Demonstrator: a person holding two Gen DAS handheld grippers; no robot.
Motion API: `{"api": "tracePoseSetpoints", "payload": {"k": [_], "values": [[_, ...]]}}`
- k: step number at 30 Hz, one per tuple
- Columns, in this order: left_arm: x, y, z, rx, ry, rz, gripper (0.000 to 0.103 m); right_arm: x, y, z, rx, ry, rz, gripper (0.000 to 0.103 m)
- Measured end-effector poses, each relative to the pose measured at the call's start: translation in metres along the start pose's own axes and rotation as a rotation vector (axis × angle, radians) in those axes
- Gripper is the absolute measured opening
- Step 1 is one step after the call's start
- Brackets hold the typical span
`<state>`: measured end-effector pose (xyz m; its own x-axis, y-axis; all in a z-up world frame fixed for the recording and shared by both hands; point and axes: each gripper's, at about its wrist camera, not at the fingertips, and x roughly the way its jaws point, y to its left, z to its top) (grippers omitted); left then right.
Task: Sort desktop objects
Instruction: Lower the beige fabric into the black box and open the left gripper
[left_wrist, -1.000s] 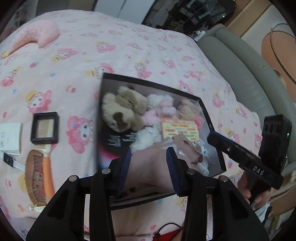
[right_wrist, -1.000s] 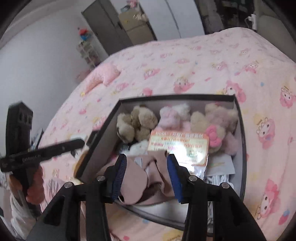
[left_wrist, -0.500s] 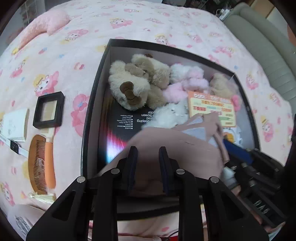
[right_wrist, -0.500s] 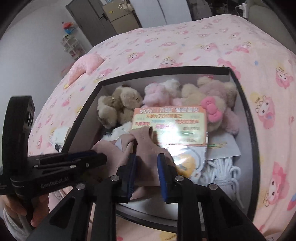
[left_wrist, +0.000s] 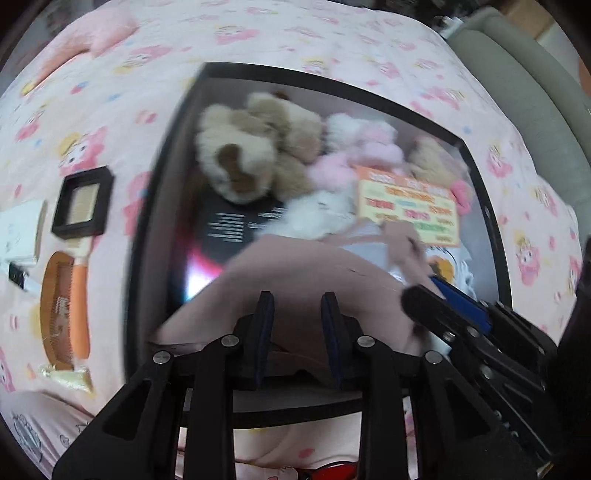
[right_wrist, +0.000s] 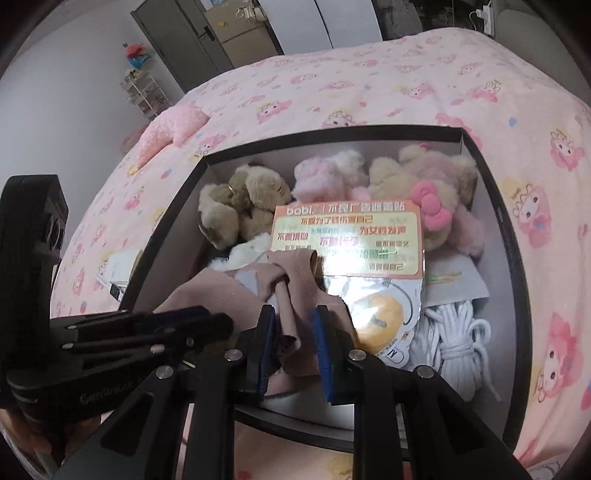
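A black box (left_wrist: 147, 206) (right_wrist: 517, 258) lies on the pink bed. It holds plush toys (left_wrist: 251, 147) (right_wrist: 243, 206), an orange sticker pack (left_wrist: 410, 203) (right_wrist: 347, 240) and a white rope (right_wrist: 454, 339). A beige-pink cloth (left_wrist: 306, 273) (right_wrist: 229, 295) lies over the box's near end. My left gripper (left_wrist: 297, 310) is shut on the cloth's near edge. My right gripper (right_wrist: 295, 321) is shut on another fold of the same cloth, and it also shows in the left wrist view (left_wrist: 443, 306). The left gripper also shows in the right wrist view (right_wrist: 147, 325).
Left of the box on the bed lie a small black frame (left_wrist: 83, 201), an orange comb (left_wrist: 64, 302), a white booklet (left_wrist: 20, 230) and a gold wrapper (left_wrist: 68, 374). A pink pillow (right_wrist: 170, 129) lies far back. A grey sofa edge (left_wrist: 535, 92) is at the right.
Both grippers went from open to shut on the cloth in the box. Both cameras moved closer to the box.
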<state>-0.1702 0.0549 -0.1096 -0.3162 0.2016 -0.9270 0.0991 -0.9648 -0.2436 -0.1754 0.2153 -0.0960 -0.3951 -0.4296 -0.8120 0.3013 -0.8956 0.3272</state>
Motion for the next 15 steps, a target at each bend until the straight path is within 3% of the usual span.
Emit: {"api": "tracePoseSetpoints", "payload": {"k": [2, 4, 6, 11, 15], "values": [[-0.01, 0.001, 0.0, 0.009, -0.043, 0.003, 0.025, -0.007, 0.006, 0.001, -0.027, -0.034, 0.002, 0.02], [-0.01, 0.003, -0.004, 0.0, -0.008, -0.132, 0.027, -0.021, 0.01, 0.003, -0.046, -0.121, 0.004, 0.02], [-0.002, 0.003, -0.007, -0.008, 0.023, -0.177, 0.027, -0.026, 0.012, 0.006, -0.057, -0.151, -0.003, 0.02], [0.007, -0.002, -0.011, 0.011, 0.012, -0.127, 0.027, 0.012, 0.005, 0.0, -0.016, 0.029, -0.027, 0.02], [0.019, 0.004, -0.012, -0.003, 0.005, -0.115, 0.035, 0.021, -0.006, 0.001, 0.05, 0.07, 0.021, 0.02]]}}
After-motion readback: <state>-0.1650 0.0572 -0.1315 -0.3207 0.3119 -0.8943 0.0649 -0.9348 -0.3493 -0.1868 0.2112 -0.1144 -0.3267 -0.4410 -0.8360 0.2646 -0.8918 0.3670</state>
